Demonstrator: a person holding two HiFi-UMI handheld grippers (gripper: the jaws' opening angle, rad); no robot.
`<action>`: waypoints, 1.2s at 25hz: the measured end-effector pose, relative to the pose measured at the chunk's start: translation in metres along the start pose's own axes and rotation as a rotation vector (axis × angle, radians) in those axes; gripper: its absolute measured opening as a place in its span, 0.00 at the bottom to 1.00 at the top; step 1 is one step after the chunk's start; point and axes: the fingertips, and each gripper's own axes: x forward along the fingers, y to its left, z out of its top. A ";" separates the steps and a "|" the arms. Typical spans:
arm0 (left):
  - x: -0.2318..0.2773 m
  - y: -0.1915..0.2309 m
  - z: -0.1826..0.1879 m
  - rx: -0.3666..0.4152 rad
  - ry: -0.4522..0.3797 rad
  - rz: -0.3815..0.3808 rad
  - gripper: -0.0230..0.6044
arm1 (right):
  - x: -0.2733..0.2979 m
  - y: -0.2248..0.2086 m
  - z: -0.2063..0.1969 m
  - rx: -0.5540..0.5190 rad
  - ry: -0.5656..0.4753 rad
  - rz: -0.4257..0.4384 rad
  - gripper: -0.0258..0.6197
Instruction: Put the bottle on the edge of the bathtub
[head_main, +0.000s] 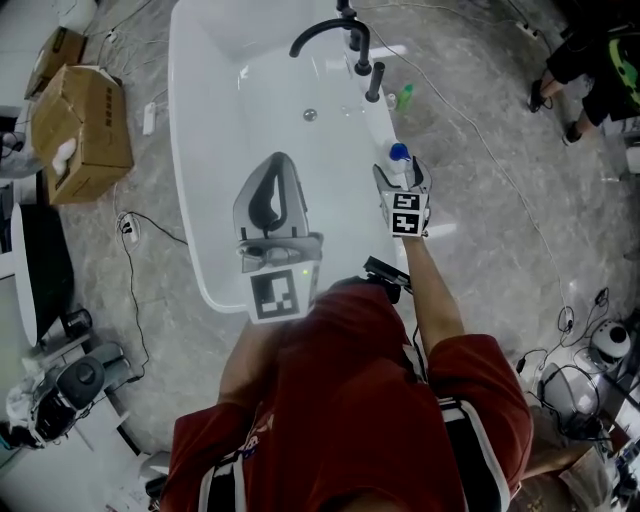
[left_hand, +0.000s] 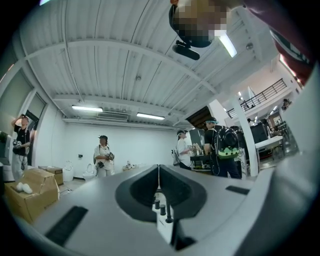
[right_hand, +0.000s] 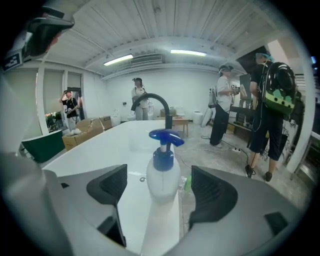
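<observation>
One bottle (right_hand: 161, 186) upright, pump (right_hand: 165, 136) topmost

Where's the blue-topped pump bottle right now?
The pump bottle stands upright on the bathtub's right rim in the head view, between the right gripper's open jaws, short of the black faucet.

One bathtub (head_main: 200, 150), with one faucet (head_main: 325, 32) and one drain (head_main: 310, 115). Two bottles: one pump bottle (head_main: 399, 158), one green bottle (head_main: 405, 96). Two boxes: one big box (head_main: 85, 125), one small box (head_main: 57, 48). Two grippers: left gripper (head_main: 279, 162), right gripper (head_main: 402, 176). In the right gripper view, four onlookers: a far-left person (right_hand: 70, 107), a middle person (right_hand: 137, 97), a white-shirted person (right_hand: 222, 107), a backpack wearer (right_hand: 270, 110). Two ceiling lamps: left lamp (right_hand: 119, 60), right lamp (right_hand: 187, 52).
</observation>
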 end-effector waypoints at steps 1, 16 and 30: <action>0.000 -0.001 0.001 -0.004 -0.003 -0.004 0.06 | -0.005 0.000 0.003 0.002 -0.012 -0.005 0.64; -0.012 -0.013 0.009 -0.041 -0.067 -0.082 0.06 | -0.097 0.003 0.089 0.048 -0.248 -0.082 0.65; -0.022 0.008 0.026 -0.073 -0.100 -0.132 0.06 | -0.221 0.036 0.257 -0.017 -0.661 -0.103 0.65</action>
